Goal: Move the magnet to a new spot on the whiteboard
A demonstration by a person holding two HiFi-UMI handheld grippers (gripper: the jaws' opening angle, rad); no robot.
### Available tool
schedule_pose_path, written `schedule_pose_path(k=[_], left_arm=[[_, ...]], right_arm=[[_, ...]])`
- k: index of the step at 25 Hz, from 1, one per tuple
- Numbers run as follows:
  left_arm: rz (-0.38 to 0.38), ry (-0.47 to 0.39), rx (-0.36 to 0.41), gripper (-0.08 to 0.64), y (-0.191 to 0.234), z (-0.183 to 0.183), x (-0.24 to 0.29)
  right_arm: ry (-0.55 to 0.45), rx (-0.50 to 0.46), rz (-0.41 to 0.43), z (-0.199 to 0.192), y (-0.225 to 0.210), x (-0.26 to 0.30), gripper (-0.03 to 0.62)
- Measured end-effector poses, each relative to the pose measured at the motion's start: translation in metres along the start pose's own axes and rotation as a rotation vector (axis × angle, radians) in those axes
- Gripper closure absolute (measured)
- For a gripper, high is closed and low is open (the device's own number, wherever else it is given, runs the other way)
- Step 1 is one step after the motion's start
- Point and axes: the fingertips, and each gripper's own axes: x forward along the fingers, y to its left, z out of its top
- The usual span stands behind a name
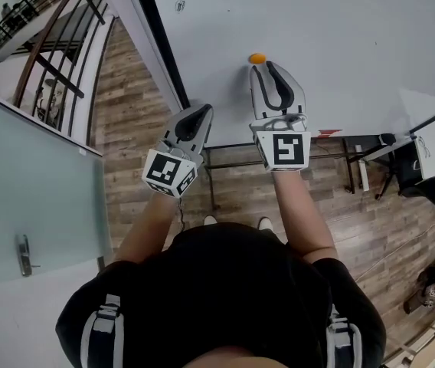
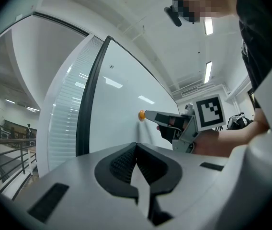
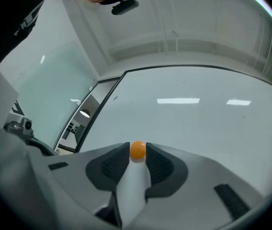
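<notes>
One whiteboard (image 1: 317,37) stands over plank floor (image 1: 125,129); round orange magnet (image 1: 257,58) sits 12 o'clock of parted, empty right gripper (image 1: 263,69); left gripper (image 1: 200,110) closed, empty.

Bare whiteboard (image 1: 340,21) all around magnet (image 1: 257,58); black frame edge (image 1: 160,37) well left.

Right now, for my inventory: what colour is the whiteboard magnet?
The magnet is orange; right gripper view shows it best.

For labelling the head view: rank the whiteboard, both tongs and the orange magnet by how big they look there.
Largest: whiteboard, by far.
Next: right tongs and left tongs. They look about alike and are tilted differently, so they are left unranked.
Smallest: orange magnet.
</notes>
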Motion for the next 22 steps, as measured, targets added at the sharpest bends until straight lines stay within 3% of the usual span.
schedule_pose_path(k=[14, 22], left_arm=[[0.024, 0.021, 0.007, 0.557, 0.012, -0.007, -0.01], [0.018, 0.031, 0.007, 0.557, 0.008, -0.012, -0.005]], right_arm=[[-0.075, -0.068, -0.068, 0.004, 0.001, 0.011, 0.491], [-0.054, -0.067, -0.069, -0.004, -0.005, 0.014, 0.482]])
